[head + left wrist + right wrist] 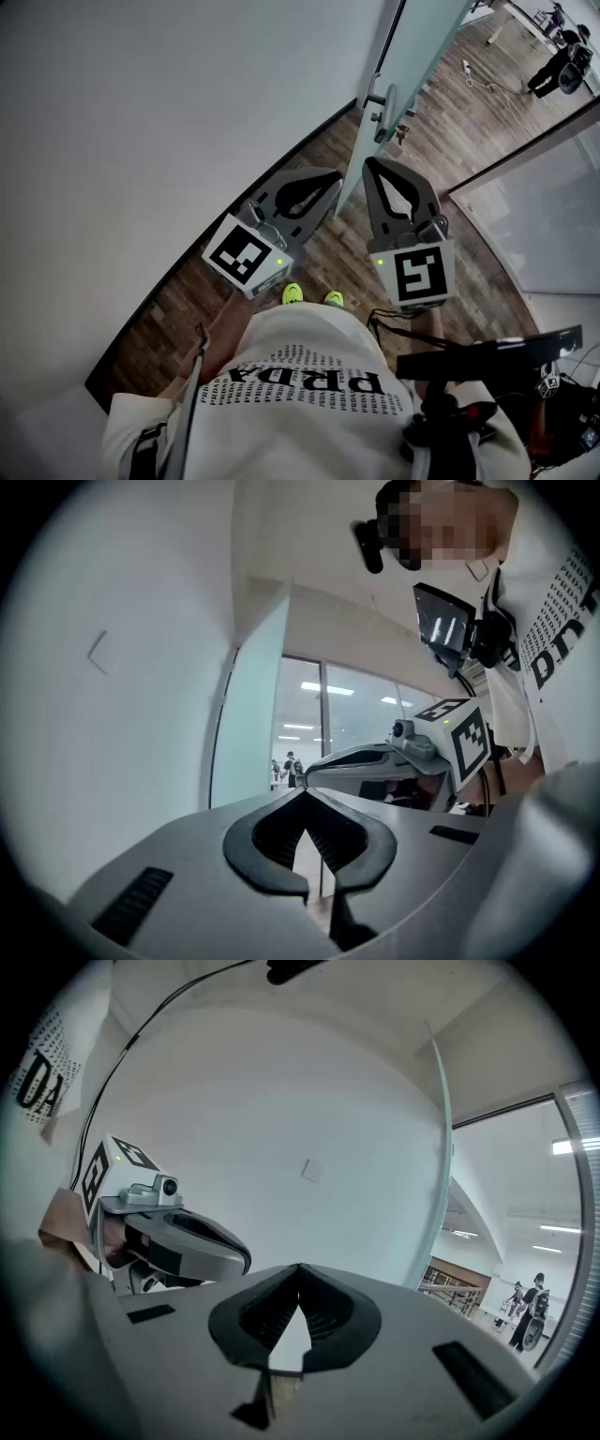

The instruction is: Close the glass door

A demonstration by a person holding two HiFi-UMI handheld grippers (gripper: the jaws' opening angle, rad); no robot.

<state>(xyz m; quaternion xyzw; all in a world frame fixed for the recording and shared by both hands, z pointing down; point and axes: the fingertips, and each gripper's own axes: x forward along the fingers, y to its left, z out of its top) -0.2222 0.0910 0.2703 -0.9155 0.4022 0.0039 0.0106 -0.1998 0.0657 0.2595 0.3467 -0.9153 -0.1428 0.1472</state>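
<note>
Person stands on wood floor [314, 251], white wall [141, 103] to the left.

Door [422, 37]: frosted glass, standing open, seen edge-on straight ahead. Its lower edge runs down between the two claws. Metal handle [385, 109] on it, beyond the claw tips.

Left claw [330, 178]: jaws together, tips meeting, nothing between them. It lies on the wall side of the door, near its edge but apart from it.

Right claw [373, 165]: jaws together, empty, just right of the door edge, short of the handle.

Both claws point roughly level, side by side.

Other people [562, 58] far off in the room past the door.
</note>
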